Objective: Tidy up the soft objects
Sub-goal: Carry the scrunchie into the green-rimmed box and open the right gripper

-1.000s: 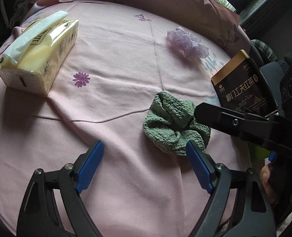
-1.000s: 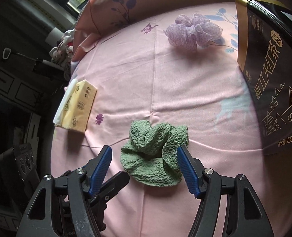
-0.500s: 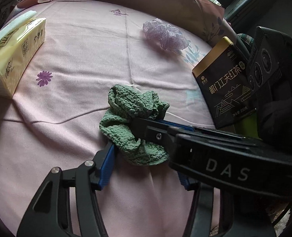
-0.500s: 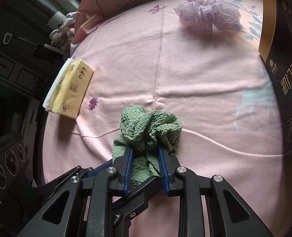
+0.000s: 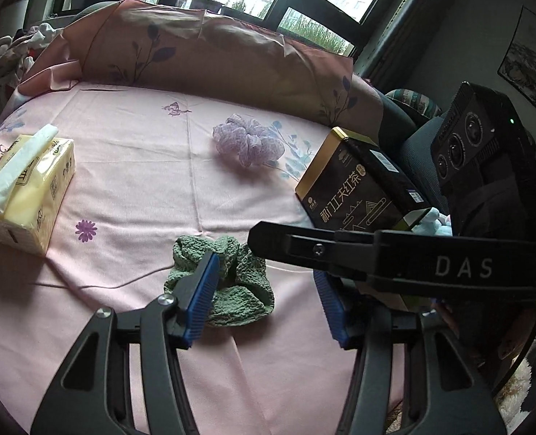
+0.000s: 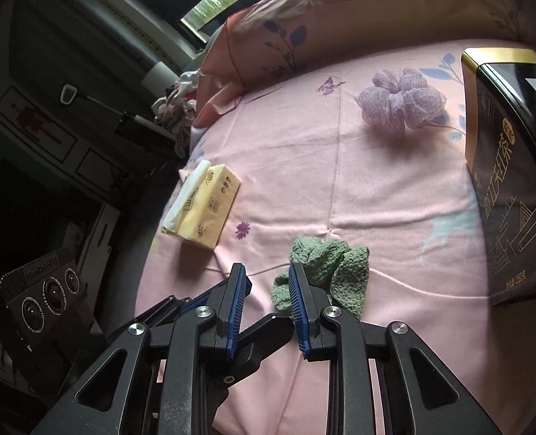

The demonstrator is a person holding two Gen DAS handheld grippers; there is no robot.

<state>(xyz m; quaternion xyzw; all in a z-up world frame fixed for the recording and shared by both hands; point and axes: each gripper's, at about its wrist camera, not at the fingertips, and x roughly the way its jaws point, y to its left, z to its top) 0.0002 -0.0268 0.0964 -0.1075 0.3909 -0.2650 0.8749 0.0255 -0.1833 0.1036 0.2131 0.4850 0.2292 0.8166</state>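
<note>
A green knitted scrunchie [image 5: 237, 286] lies on the pink cloth; it also shows in the right wrist view [image 6: 329, 272]. My left gripper [image 5: 268, 297] is open, with the scrunchie between its blue pads, nearer the left pad [image 5: 201, 295]. My right gripper [image 6: 266, 302] is partly open and empty; the scrunchie lies behind and to the right of its right pad [image 6: 299, 311]. The right gripper's arm [image 5: 376, 257] crosses the left wrist view. A purple mesh scrunchie [image 5: 248, 143] lies further back; it also shows in the right wrist view [image 6: 400, 103].
A yellow tissue pack [image 5: 25, 188] lies at the left, also in the right wrist view [image 6: 204, 208]. A black and gold tea box [image 5: 355, 188] stands at the right, close in the right wrist view [image 6: 511, 181]. A pink pillow [image 5: 210, 54] lines the back.
Half a second ago my right gripper was shut on the green scrunchie; it has opened, let go and drawn to the left. My left gripper now straddles the scrunchie.
</note>
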